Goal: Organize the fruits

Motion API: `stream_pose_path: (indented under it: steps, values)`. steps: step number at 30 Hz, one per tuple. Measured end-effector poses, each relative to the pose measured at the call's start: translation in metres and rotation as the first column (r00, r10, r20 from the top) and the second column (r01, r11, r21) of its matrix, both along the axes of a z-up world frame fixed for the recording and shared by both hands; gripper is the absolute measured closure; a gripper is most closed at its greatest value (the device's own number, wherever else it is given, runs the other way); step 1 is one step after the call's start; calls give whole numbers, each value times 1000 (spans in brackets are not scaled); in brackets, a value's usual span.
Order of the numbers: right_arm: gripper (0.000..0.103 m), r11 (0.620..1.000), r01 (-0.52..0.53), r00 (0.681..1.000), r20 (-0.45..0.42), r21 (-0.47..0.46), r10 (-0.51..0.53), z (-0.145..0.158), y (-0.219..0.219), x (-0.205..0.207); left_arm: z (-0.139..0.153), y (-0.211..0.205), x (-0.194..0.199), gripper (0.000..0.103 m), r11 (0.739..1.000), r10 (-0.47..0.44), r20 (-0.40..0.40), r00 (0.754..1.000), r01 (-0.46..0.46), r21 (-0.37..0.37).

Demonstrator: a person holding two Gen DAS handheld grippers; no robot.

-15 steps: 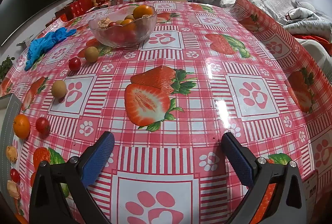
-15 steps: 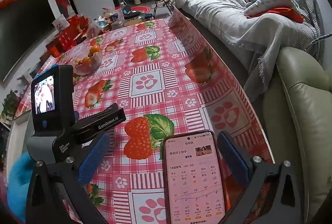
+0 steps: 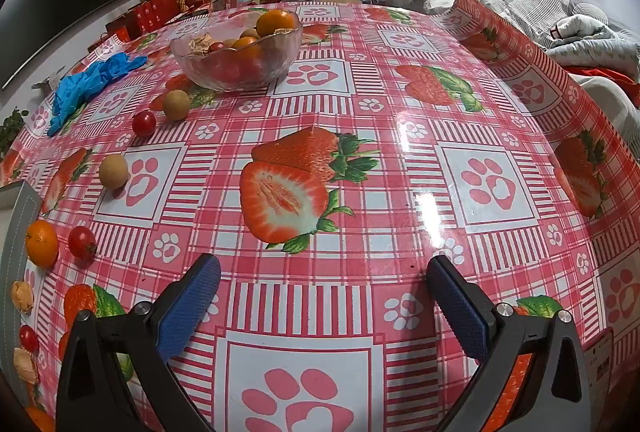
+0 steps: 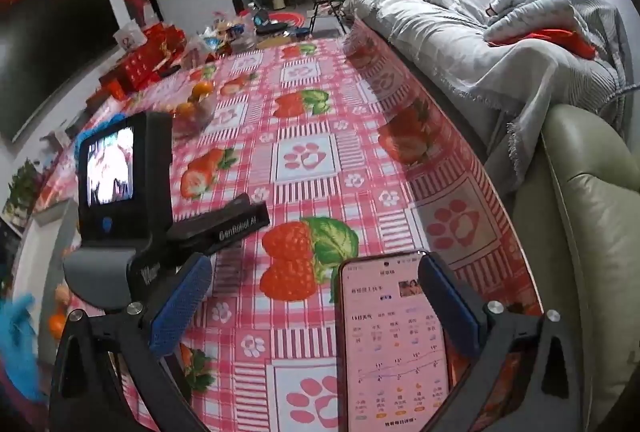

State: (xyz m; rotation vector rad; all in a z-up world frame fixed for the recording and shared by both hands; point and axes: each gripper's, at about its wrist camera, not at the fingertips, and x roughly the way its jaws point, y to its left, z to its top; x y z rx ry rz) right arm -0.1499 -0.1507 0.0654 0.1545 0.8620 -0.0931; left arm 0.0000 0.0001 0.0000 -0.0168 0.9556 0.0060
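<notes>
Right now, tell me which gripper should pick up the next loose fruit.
Left. The left gripper is open, with the tomato and orange nearby. The right gripper hangs over a phone, away from them.

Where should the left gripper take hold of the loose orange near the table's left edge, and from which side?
Grip the orange across its widest middle, coming down from above. It is round and rests on the tablecloth, with a cherry tomato close beside it, so set the open left gripper with one finger in that gap.

A lit phone [image 4: 394, 348] lies at the surface's near edge. Blue gloves [image 3: 86, 85] lie crumpled near its far left edge, red boxes [image 3: 160, 9] beyond.
</notes>
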Motion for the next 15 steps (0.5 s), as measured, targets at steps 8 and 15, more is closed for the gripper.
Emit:
stream_pose_path:
  steps: [8, 15]
  values:
    - [0, 999, -44, 997, -65, -20, 43, -15, 13, -5, 0, 0, 0, 0, 1000, 0, 0, 1000, 0, 0]
    - [0, 994, -94, 993, -76, -55, 89, -14, 27, -4, 0, 0, 0, 0, 1000, 0, 0, 1000, 0, 0]
